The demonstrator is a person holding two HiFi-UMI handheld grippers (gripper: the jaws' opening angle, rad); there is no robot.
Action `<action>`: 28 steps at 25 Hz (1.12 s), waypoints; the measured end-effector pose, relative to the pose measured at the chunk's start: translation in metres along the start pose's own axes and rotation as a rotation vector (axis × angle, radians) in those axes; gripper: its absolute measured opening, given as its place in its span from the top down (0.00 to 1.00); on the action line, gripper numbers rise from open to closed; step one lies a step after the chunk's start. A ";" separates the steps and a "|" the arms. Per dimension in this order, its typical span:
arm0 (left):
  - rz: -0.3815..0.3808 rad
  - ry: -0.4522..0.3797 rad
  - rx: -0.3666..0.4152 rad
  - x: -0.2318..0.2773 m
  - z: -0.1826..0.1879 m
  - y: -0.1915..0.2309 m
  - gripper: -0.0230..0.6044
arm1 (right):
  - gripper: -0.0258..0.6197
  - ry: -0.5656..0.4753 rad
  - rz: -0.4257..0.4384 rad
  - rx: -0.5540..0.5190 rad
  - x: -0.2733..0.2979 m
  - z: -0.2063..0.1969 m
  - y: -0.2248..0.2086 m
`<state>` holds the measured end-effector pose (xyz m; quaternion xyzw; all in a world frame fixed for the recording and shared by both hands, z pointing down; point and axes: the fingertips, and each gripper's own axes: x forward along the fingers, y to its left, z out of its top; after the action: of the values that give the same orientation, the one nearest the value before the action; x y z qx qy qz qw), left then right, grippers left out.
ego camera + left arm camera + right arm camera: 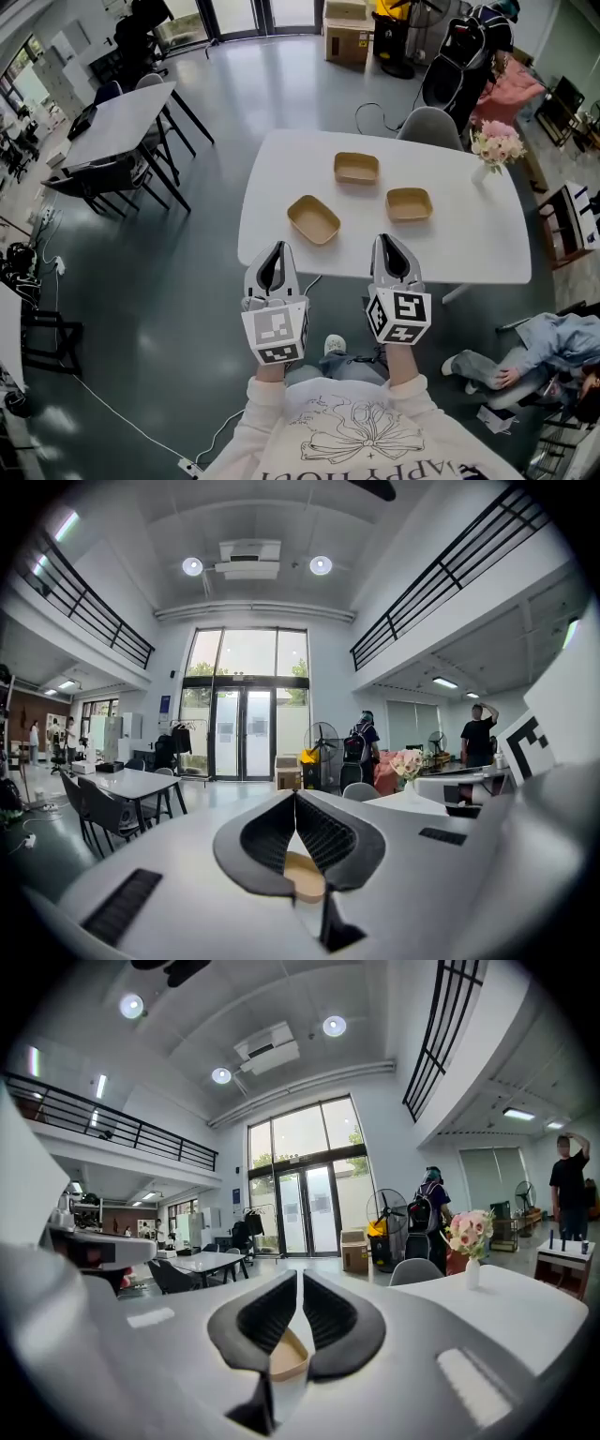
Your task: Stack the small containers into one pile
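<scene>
Three shallow tan containers lie apart on the white table: one at the near left, one at the back, one at the right. My left gripper hovers at the table's near edge, short of the left container; its jaw tips meet and hold nothing. A tan container shows low behind its jaws. My right gripper hangs just short of the right container. Its jaws stand a narrow slit apart with nothing between them, and a container lies beyond.
A vase of pink flowers stands at the table's far right corner. A grey chair sits behind the table. Another table with chairs is at the left. A person sits on the floor at the right.
</scene>
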<state>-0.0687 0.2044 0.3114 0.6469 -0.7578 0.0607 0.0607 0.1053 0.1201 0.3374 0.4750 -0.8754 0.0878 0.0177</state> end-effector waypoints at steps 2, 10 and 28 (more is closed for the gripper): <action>0.013 0.009 0.006 0.014 -0.001 0.000 0.95 | 0.91 0.009 0.015 0.005 0.016 -0.001 -0.005; 0.053 0.068 0.010 0.053 -0.015 0.000 0.95 | 0.90 0.071 0.048 0.036 0.060 -0.017 -0.023; 0.028 0.178 -0.018 0.169 -0.052 0.043 0.95 | 0.86 0.248 0.071 0.075 0.172 -0.077 -0.025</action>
<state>-0.1366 0.0556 0.3909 0.6278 -0.7587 0.1119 0.1328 0.0275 -0.0224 0.4364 0.4294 -0.8789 0.1791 0.1051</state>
